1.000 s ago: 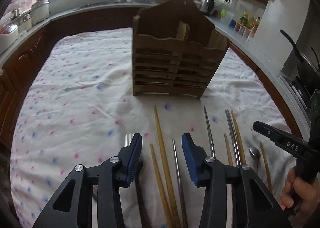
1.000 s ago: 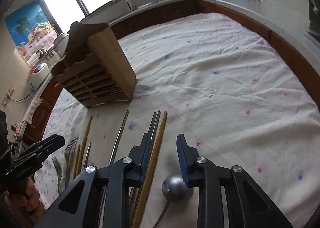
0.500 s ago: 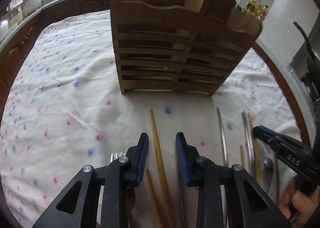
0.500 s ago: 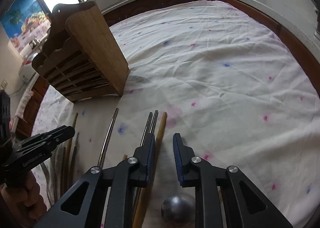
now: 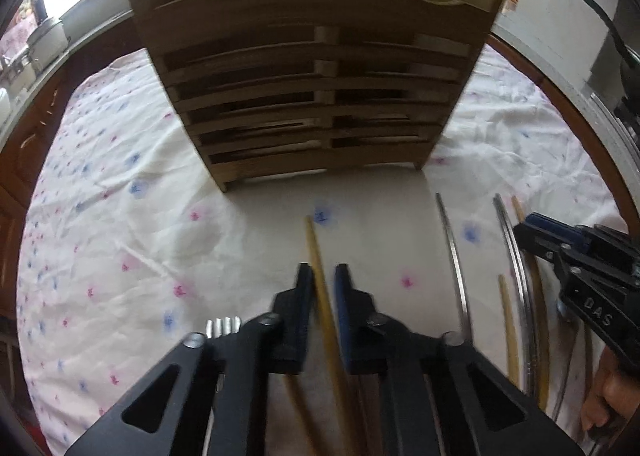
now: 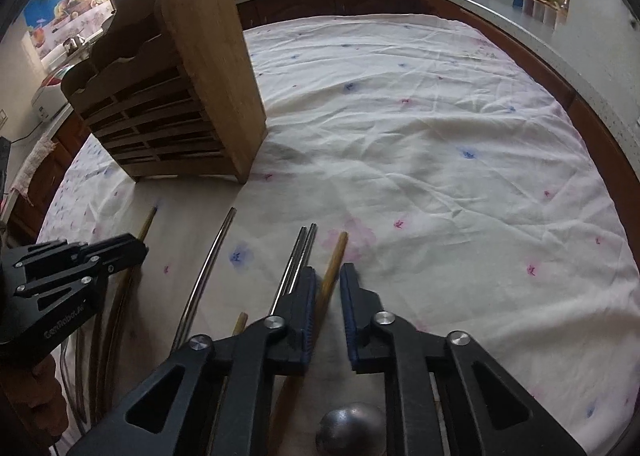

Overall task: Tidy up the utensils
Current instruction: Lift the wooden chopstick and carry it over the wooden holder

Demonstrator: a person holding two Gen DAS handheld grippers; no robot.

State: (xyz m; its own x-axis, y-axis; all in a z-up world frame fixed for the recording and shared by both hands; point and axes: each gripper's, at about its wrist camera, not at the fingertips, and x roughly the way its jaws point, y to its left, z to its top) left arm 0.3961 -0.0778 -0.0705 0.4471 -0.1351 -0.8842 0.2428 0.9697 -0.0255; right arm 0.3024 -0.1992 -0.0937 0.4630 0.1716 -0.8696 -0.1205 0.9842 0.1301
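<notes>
The left claw [image 5: 321, 276] sits low over the cloth-covered worktop [image 5: 120, 240], its blue-padded fingers [image 5: 343, 296] narrowed around a wooden chopstick [image 5: 320, 280] that runs lengthwise between them, tip pointing toward the wooden holder [image 5: 316, 95]; whether the pads actually press the stick cannot be told, since a thin gap seems to show on either side and the view is blurred. The holder stands upright on the cloth just beyond that tip, its slatted front facing the camera. To the right lie a metal chopstick [image 5: 454, 256], a pair of metal chopsticks [image 5: 510, 256] and a short wooden chopstick [image 5: 508, 320], all roughly parallel. Fork tines [image 5: 223, 324] peek out beside the left finger. In the right wrist view the right claw [image 6: 328, 284] is likewise narrowed to a slim gap, with another wooden chopstick [image 6: 334, 268] lying on the cloth between its fingers [image 6: 308, 296], touching or nearly touching the left pad; a firm pinch cannot be confirmed. A spoon bowl [image 6: 352, 428] rests beneath this claw near the bottom edge.
</notes>
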